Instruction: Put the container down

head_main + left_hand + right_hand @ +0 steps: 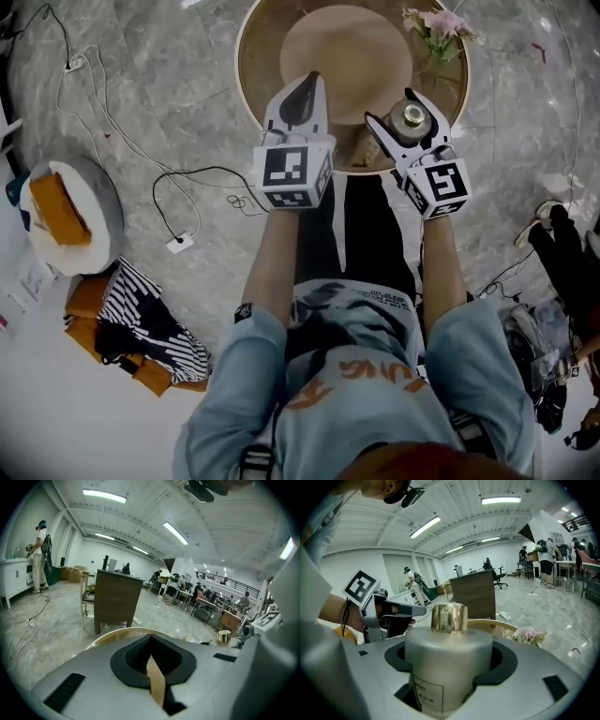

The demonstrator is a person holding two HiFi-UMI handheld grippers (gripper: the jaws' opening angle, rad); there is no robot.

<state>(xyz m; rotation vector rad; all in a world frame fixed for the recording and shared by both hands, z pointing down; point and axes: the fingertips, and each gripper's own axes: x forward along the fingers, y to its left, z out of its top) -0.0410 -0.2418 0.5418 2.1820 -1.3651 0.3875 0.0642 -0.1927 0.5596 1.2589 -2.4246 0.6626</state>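
While holding the container (pixel 447 658) upright in the right tongs (pixel 408 112) above the near edge of the counter (pixel 337 56), lower straight down, seat the base flat, then spread. Keep left tongs (pixel 307 89), pressed together and empty, clear. Stay short of the flowers (pixel 441 26) at far rim.

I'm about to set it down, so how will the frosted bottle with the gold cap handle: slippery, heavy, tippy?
The bottle looks rigid, probably glass: likely heavy for its size and breakable. Its smooth frosted wall may slip in the right gripper. Wide and squat, it should stand steadily on the table.
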